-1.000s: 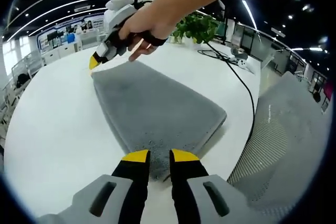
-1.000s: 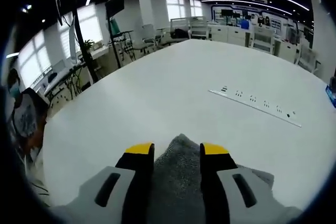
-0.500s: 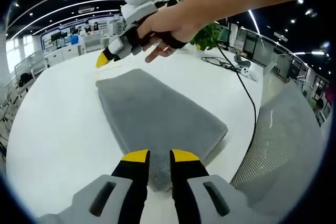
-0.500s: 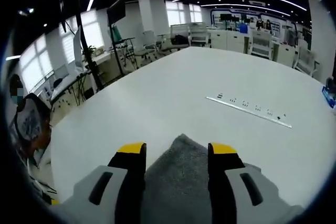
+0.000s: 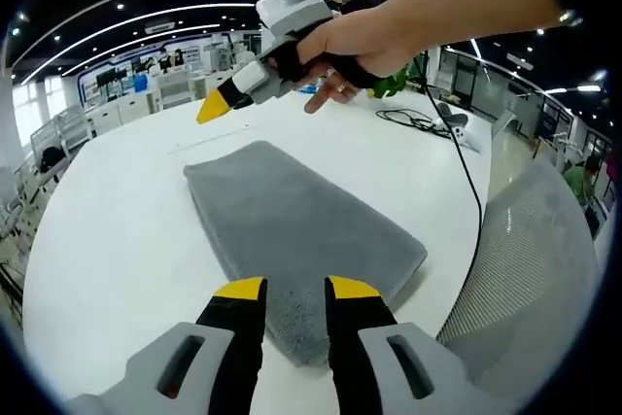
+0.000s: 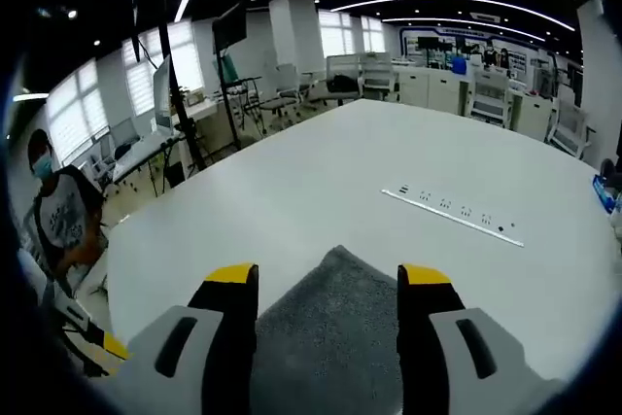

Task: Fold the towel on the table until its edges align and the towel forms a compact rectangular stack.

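Folded grey towel [image 5: 301, 240] flat on white table [image 5: 107, 230], bare tabletop all around. Left gripper [image 5: 295, 288] open over its near edge; right gripper [image 6: 328, 275] open above far corner.

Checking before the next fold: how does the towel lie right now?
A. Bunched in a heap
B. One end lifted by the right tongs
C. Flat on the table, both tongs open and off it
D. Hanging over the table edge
C: the towel lies flat on the table; the left tongs and the right tongs are open, gripping nothing.
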`<action>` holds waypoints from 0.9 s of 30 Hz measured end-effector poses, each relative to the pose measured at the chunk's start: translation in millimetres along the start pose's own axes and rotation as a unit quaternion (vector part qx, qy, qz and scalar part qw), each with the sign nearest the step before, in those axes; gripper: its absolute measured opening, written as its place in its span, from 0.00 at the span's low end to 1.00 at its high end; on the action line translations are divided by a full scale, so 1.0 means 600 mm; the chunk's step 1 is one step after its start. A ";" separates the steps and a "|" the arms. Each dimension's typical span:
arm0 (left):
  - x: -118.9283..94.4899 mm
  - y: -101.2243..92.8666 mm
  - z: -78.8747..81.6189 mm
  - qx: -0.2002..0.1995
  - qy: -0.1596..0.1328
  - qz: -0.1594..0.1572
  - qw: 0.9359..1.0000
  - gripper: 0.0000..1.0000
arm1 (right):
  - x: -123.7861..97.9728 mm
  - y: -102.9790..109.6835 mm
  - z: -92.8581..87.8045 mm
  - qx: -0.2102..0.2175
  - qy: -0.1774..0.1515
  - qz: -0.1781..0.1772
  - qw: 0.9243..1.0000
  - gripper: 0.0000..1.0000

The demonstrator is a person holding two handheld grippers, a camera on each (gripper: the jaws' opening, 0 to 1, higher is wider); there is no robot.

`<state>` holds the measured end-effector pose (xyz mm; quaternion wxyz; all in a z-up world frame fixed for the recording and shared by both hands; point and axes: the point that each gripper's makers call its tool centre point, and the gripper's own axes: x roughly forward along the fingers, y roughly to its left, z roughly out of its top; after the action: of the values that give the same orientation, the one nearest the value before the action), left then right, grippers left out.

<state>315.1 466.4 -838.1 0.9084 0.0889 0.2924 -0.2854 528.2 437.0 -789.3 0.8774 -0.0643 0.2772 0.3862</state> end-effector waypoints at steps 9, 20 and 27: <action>-0.002 0.017 0.016 -0.005 -0.008 0.017 1.000 0.37 | -0.044 0.001 -0.002 -0.009 -0.009 0.005 1.000 0.63; -0.002 0.029 0.035 0.004 -0.017 0.030 0.999 0.52 | -0.081 -0.001 -0.024 -0.025 -0.017 0.014 0.999 0.66; 0.003 0.037 0.048 0.009 -0.022 0.029 0.999 0.55 | -0.094 -0.005 -0.037 -0.033 -0.019 0.019 0.999 0.66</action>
<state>342.6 474.3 -815.6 0.9218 0.0991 0.2669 -0.2631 489.4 391.4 -778.0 0.8724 -0.0803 0.2485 0.4132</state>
